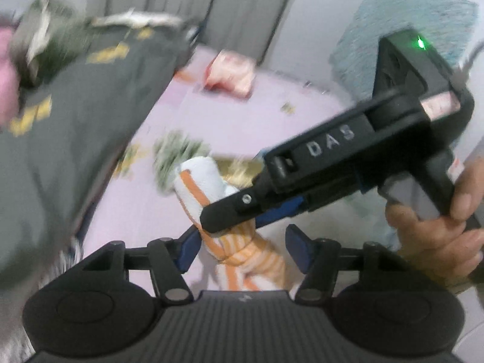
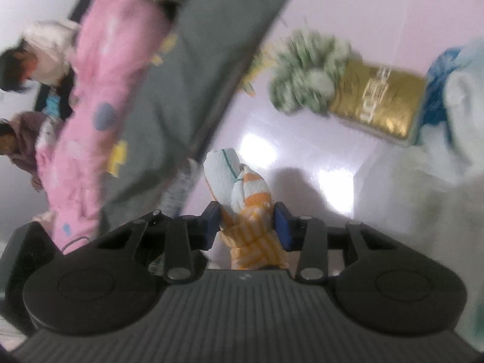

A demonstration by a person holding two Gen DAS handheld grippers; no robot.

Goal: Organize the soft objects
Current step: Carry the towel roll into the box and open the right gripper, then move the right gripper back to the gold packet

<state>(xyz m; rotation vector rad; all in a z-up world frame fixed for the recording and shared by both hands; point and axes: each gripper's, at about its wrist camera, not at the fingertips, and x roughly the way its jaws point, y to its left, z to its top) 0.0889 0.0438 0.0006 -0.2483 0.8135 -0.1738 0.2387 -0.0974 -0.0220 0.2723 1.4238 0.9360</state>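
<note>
A white cloth with orange stripes [image 1: 196,178] [image 2: 251,230] hangs knotted over the pink sheet [image 1: 242,115]. My right gripper [image 2: 247,227] is shut on it, both blue pads pressing its striped middle. In the left wrist view the right gripper [image 1: 217,220] reaches in from the right, held by a hand [image 1: 438,236]. My left gripper [image 1: 244,249] stands open at the cloth's lower end, its pads [image 1: 298,246] a little apart from the fabric. Both views are motion-blurred.
A grey fabric with yellow prints [image 1: 75,106] [image 2: 211,45] fills the left, with pink fleece [image 2: 99,106] on it. A green-white fluffy item [image 2: 308,75], a gold packet [image 2: 378,103] and a white-and-blue plush [image 2: 447,106] lie ahead. A teal cushion [image 1: 402,30] leans at the wall.
</note>
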